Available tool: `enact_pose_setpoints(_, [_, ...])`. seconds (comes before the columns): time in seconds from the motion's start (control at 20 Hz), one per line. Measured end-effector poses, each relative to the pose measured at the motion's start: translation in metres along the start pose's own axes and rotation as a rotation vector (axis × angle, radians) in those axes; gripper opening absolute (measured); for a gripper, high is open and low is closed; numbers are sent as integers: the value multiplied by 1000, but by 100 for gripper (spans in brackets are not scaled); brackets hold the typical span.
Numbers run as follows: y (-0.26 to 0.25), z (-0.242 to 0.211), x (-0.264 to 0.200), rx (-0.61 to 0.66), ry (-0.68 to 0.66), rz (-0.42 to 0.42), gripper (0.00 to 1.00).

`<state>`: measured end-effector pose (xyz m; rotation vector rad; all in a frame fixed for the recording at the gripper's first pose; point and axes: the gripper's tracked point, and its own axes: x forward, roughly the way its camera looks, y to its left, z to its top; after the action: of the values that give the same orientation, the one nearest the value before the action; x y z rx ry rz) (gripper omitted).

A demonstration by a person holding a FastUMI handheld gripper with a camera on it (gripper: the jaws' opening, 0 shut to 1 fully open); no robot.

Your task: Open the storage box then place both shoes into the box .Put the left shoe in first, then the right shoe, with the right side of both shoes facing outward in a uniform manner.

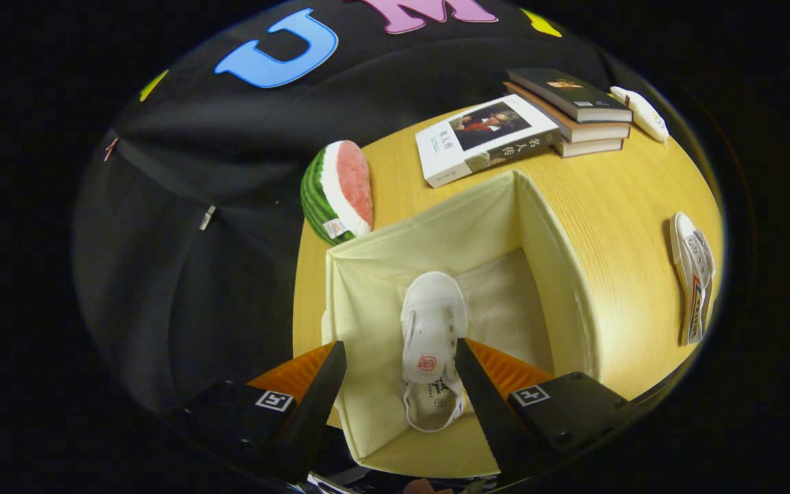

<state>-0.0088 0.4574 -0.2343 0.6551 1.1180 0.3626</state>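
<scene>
Gripper [400, 353] poised above open storage box [436, 226], fingers spread wide, gripping nothing.

Aimed steeply down into the cream fabric box on the wooden table [614, 206]. One white canvas shoe [432, 329] lying on the box floor between the fingers, opening up, toe pointing away; right finger crossing in front of its side, contact unclear. Second shoe [692, 283] on its side on the table, well apart from the box. Watermelon-slice plush [340, 191] just beyond the box's far corner; stacked books [573, 110] and a single book [484, 137] farther off.

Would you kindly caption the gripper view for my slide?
Open tongs above a cream fabric storage box holding one white canvas shoe; the second shoe waits on the wooden table.
</scene>
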Motion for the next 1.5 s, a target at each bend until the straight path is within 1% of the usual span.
enact_pose_setpoints(0.15, [0,19,-29,-45,-57,41,99])
enact_pose_setpoints(0.45, [-13,59,-82,-167,-207,70,98])
enact_pose_setpoints(0.6, [-35,74,-105,-240,-274,80,98])
enact_pose_setpoints(0.7, [-60,85,-123,-266,-316,69,98])
enact_pose_setpoints(0.85, [-118,101,-149,-305,-367,9,99])
enact_pose_setpoints(1.15, [-263,119,-184,-314,-423,-142,99])
enact_pose_setpoints(1.35, [-354,108,-197,-255,-409,-238,99])
enact_pose_setpoints(1.45, [-405,95,-199,-272,-390,-317,98])
enact_pose_setpoints(1.5, [-422,85,-198,-284,-367,-343,98])
